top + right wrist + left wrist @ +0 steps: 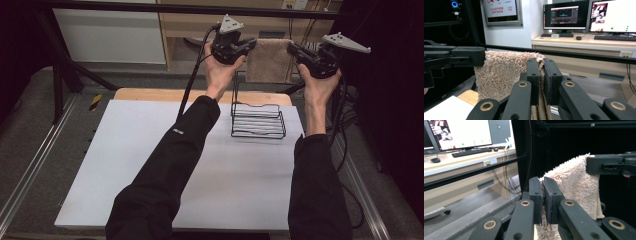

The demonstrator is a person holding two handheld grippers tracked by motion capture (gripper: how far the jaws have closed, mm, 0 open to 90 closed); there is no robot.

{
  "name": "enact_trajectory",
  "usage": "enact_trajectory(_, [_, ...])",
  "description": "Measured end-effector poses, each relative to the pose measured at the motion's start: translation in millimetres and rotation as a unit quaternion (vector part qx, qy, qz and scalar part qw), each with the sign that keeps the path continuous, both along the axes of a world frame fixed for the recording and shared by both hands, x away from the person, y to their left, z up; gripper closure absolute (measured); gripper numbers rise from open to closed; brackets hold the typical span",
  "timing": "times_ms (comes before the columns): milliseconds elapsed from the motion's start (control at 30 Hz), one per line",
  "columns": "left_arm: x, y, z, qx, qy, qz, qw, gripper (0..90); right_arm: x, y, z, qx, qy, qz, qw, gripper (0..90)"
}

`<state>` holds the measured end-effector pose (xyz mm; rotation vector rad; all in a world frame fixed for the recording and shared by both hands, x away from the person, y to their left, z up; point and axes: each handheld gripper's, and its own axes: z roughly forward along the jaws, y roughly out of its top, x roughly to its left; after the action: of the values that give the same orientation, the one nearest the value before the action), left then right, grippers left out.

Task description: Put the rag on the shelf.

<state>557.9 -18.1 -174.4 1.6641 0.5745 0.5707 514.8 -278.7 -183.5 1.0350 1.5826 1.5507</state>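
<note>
Towel (270,61) above wire rack (257,120)

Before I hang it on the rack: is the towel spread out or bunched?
Spread: the towel hangs flat between the left gripper and right gripper, each shut on an upper corner, above the wire rack.

Even, soft overhead light on the white table (150,165), dark surrounds, bright monitors (614,16) perhaps slightly overexposed, mild softness throughout
</note>
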Motion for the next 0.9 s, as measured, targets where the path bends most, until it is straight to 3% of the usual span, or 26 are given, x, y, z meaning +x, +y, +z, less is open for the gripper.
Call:
enact_trajectory(533, [-17.2,2.7,-35.2,0.018,0.012,-0.034,0.9992,85.5,-11.1,-7.8,-44.0,0.002,0.014,0.020,0.9997,84.0])
enact_trajectory(900, [-26.8,6.5,-43.9,0.017,0.019,-0.048,0.9985,85.5,-19.4,-9.2,-48.4,-0.005,0.013,0.029,0.9995,83.6])
